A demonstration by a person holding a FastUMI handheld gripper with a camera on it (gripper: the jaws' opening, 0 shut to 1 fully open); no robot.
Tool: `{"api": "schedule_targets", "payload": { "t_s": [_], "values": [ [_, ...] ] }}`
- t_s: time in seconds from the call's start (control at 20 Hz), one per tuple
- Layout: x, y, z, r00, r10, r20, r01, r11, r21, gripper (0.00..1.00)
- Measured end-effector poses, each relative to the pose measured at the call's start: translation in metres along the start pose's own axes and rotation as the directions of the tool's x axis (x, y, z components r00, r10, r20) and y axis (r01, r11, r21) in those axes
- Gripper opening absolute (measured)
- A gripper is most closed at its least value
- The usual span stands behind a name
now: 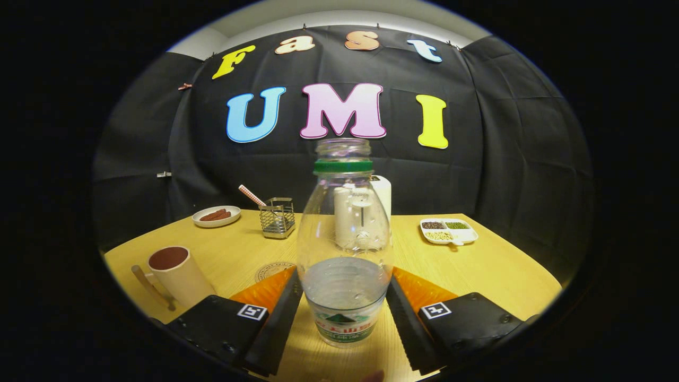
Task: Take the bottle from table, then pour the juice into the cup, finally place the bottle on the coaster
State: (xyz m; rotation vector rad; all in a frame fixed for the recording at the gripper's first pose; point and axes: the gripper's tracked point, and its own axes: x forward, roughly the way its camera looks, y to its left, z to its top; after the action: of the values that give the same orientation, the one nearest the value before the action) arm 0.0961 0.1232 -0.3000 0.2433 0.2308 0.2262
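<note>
On the wooden table (493, 276), clear uncapped plastic bottle (345, 249) upright between the gripper (345, 313) fingers, both pressing its sides, handled cup (177, 273) left of the fingers, round coaster (271, 270) just beyond the left finger

Clear glossy plastic bottle (345, 249), matt wood-grain table (477, 270), metal wire holder (277, 217).

Gripper (344, 307) fingers flank the bottle (345, 249), pads touching both sides of lower body; looks clamped. Bottle upright on table (493, 276), cap off, green neck ring, clear liquid in bottom third. Cup (177, 273) w/ handle beside the near finger, off to one side, dark contents. Coaster (271, 270) between cup & bottle, partly behind the finger. Beyond: plate (216, 216), wire holder (277, 217), divided dish (449, 231).
</note>
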Motion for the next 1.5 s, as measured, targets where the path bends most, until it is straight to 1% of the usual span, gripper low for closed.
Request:
{"api": "schedule_targets", "payload": {
  "t_s": [0.2,0.3,0.5,0.65,0.7,0.8,0.9,0.95,1.0,1.05,1.1,1.15,1.25,1.4,1.5],
  "values": [
    [-0.005,0.001,0.003,1.0,0.006,-0.002,-0.006,1.0,0.016,0.95],
    [-0.01,0.001,0.013,1.0,0.006,0.007,-0.006,1.0,0.011,0.96],
    [-0.029,-0.005,0.06,0.998,0.005,0.064,-0.004,1.0,-0.005,0.96],
    [-0.041,-0.009,0.102,0.994,0.015,0.107,-0.011,0.999,-0.033,0.96],
    [-0.041,-0.006,0.107,0.994,0.029,0.108,-0.026,0.999,-0.037,0.96],
    [-0.035,-0.001,0.083,0.998,0.046,0.043,-0.042,0.996,-0.074,0.96],
    [-0.027,0.004,0.037,0.998,0.061,-0.029,-0.063,0.995,-0.072,0.96],
    [-0.022,0.006,0.022,0.997,0.062,-0.05,-0.065,0.995,-0.071,0.96],
    [-0.018,0.003,0.013,0.998,0.041,-0.057,-0.046,0.996,-0.078,0.97],
    [-0.013,0.003,0.018,0.999,0.036,-0.039,-0.038,0.996,-0.076,0.92],
    [-0.01,0.009,0.025,0.998,0.054,-0.02,-0.055,0.996,-0.067,0.79],
    [-0.006,0.017,0.033,0.998,0.062,0.002,-0.062,0.996,-0.059,0.78],
    [0.007,0.043,0.047,0.994,0.107,0.018,-0.106,0.994,-0.031,0.78],
    [0.037,0.077,0.07,0.987,0.153,0.058,-0.15,0.987,-0.054,0.78],
    [0.064,0.094,0.076,0.983,0.172,0.07,-0.168,0.984,-0.064,0.78]
  ]
}}
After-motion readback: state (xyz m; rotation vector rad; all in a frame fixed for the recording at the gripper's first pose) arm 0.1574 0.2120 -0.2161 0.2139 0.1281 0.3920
